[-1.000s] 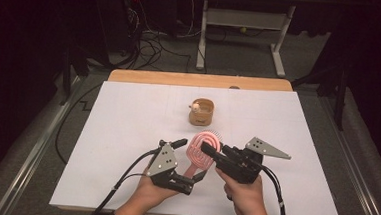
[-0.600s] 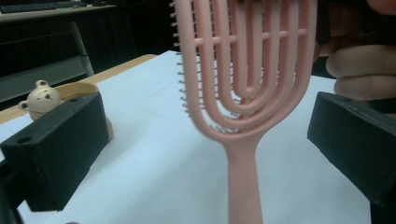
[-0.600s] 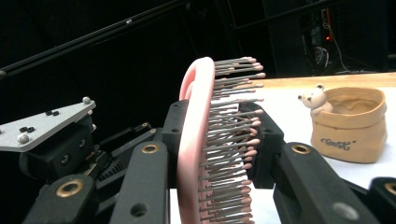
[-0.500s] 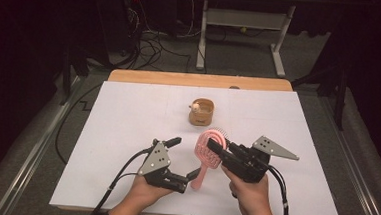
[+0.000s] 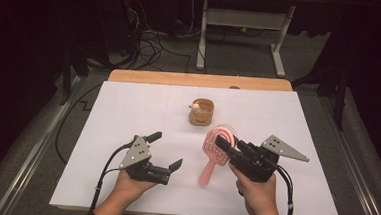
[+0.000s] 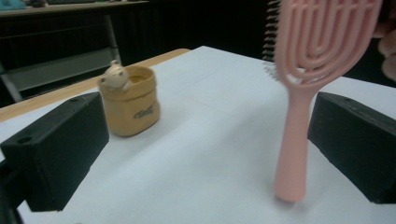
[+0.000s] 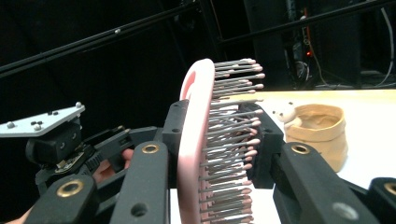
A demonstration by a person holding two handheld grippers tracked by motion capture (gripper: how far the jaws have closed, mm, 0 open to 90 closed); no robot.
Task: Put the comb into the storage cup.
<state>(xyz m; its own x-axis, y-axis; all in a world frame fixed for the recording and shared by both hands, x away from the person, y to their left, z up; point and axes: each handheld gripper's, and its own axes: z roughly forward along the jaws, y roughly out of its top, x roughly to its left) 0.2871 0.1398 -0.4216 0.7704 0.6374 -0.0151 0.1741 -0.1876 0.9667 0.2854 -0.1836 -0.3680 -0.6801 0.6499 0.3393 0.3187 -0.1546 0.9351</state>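
The right claw (image 5: pixel 222 140) pinches the head of the pink brush (image 5: pixel 214 154), one jaw on its back and one on the bristles. The brush stands tilted, its handle tip resting on the white desk (image 5: pixel 128 108), in front of the tan pot (image 5: pixel 201 112) and a little to its right. The left claw (image 5: pixel 166 150) is spread, with nothing between its jaws. It is left of the brush, apart from it.
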